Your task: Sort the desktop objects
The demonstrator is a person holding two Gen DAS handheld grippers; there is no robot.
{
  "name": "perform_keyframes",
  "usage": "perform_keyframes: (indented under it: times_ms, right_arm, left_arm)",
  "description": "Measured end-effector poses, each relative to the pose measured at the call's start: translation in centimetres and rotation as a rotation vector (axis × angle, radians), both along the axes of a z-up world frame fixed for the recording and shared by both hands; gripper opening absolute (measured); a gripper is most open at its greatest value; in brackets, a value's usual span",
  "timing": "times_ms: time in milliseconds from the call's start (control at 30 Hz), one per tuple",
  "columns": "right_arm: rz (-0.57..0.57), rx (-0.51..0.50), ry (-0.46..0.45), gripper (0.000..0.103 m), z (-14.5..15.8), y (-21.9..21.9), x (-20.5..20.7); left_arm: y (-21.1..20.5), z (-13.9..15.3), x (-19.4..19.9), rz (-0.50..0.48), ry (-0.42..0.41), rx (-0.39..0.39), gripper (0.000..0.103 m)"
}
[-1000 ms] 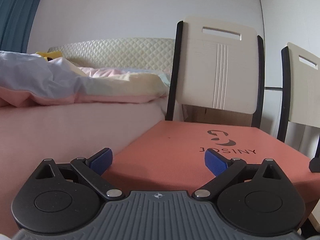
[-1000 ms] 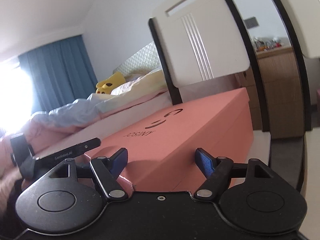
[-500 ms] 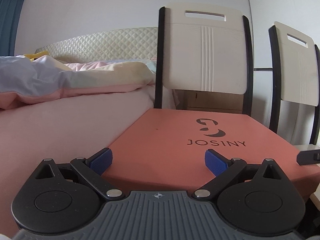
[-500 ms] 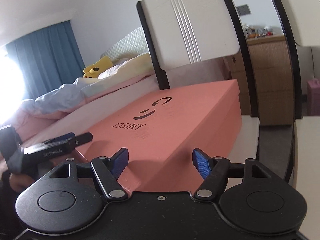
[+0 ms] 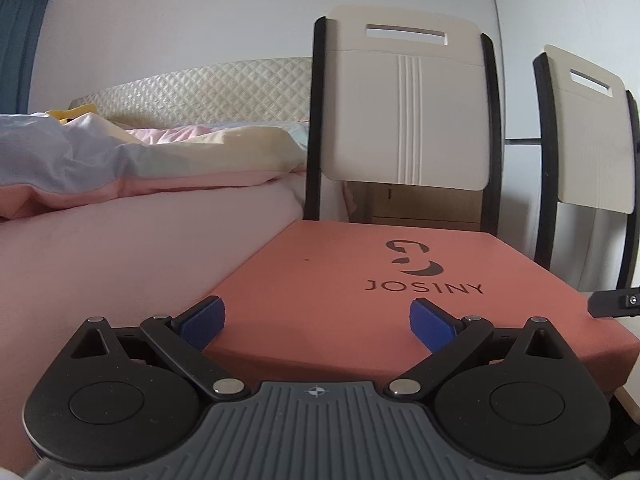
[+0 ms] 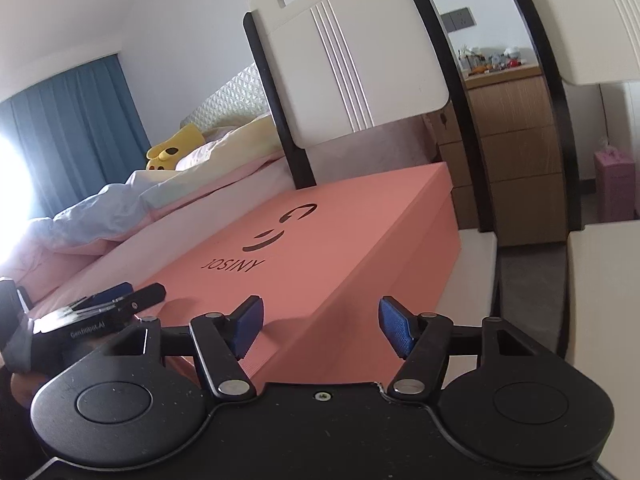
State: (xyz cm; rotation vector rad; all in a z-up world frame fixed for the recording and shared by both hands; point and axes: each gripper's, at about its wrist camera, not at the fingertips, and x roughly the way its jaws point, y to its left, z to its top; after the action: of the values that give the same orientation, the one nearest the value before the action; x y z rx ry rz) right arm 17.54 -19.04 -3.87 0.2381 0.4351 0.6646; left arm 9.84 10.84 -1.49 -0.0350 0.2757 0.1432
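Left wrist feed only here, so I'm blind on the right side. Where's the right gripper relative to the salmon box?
Observer: The right gripper is open, with the box's near right corner between its fingers, no contact that I can see.
Operator: What's on the right of the box?
Observer: A bare strip of white chair seat, then a gap and a second seat.
Operator: Anything behind the chairs I can't see?
Observer: A wooden dresser with small items on top, and a pink box on the floor.
Operator: Does right wrist see my gripper?
Observer: Yes, the left gripper is at the box's near left edge, open.
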Motion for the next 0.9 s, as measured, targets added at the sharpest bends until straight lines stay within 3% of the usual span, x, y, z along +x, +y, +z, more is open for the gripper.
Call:
perform_keyframes:
  times_ms: [167,400,500,600,900]
  right_arm:
    - [0.072,-0.032,-0.051,0.076,0.5,0.6,-1.1]
    - [0.139,-0.192,-0.108,0.084,0.4,3.0,-2.7]
    - [0.169,-0.261,-0.091,0.085,-0.2,4.0,-2.9]
    - [0.165,-0.339,-0.104,0.085,-0.8,4.8,-3.1]
    - [0.126,-0.331,-0.095,0.089,-1.0,4.1,-2.5]
  left_arm:
    - [0.4,0.2,0.2,0.062,-0.002,-0.011,0.1]
    - [0.3,0.2,0.3,0.088,0.011,0.014,0.1]
    - [-0.1,0.1,0.2,0.048,0.015,0.027,0.1]
    - [-0.8,0.0,0.0,-0.051,0.011,0.03,0.1]
    - [-1.7,-0.4,0.6,-0.113,0.011,0.023,0.101]
